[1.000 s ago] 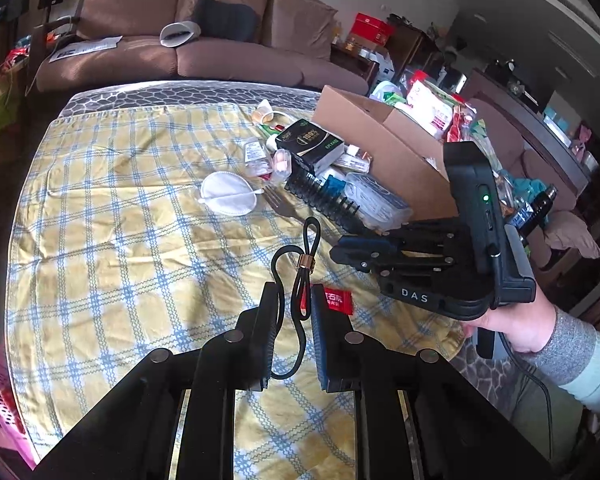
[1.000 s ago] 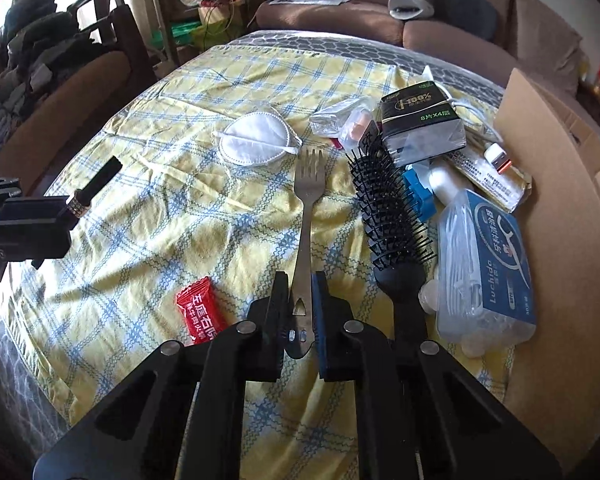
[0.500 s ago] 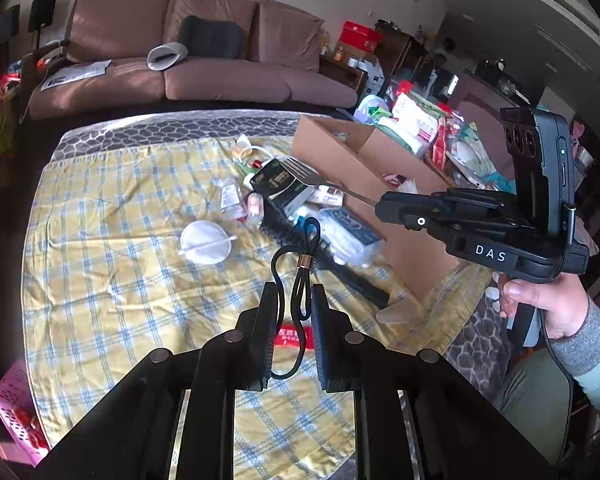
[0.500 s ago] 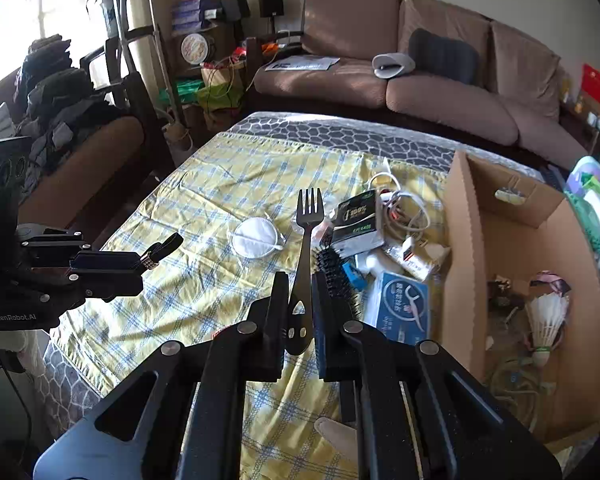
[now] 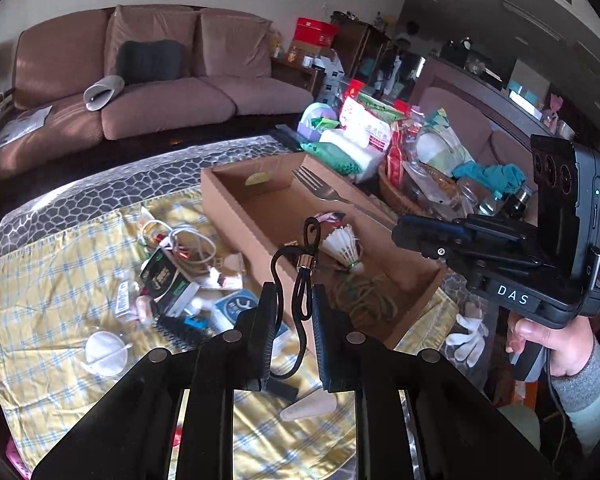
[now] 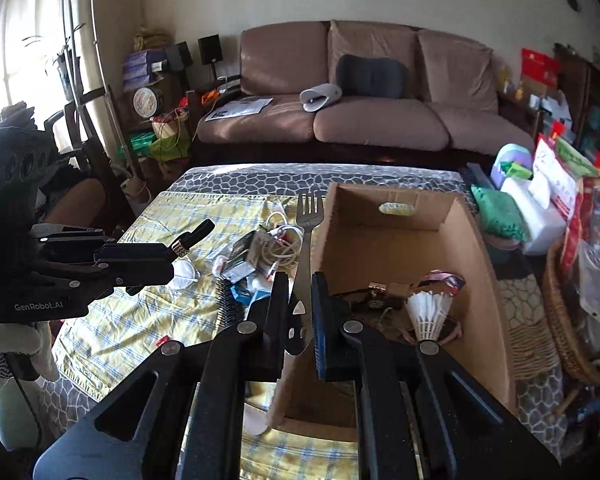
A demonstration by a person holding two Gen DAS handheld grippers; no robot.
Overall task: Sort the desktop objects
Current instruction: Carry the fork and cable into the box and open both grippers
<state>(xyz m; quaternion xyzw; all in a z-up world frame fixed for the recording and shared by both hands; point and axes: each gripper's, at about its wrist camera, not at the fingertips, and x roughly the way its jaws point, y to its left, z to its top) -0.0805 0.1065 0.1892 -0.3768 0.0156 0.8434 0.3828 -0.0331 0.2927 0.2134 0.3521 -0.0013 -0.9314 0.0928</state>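
The right gripper pinched a fork over the box rim — best carried toward 2 o'clock before release. The left gripper's fingers pinched a cord, held up over the box's near wall.

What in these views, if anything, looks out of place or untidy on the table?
A loose heap sits on the yellow tablecloth beside the cardboard box: a tangled white cable, a black hairbrush and small packets lie overlapping at odd angles. A white mask lies apart from it.
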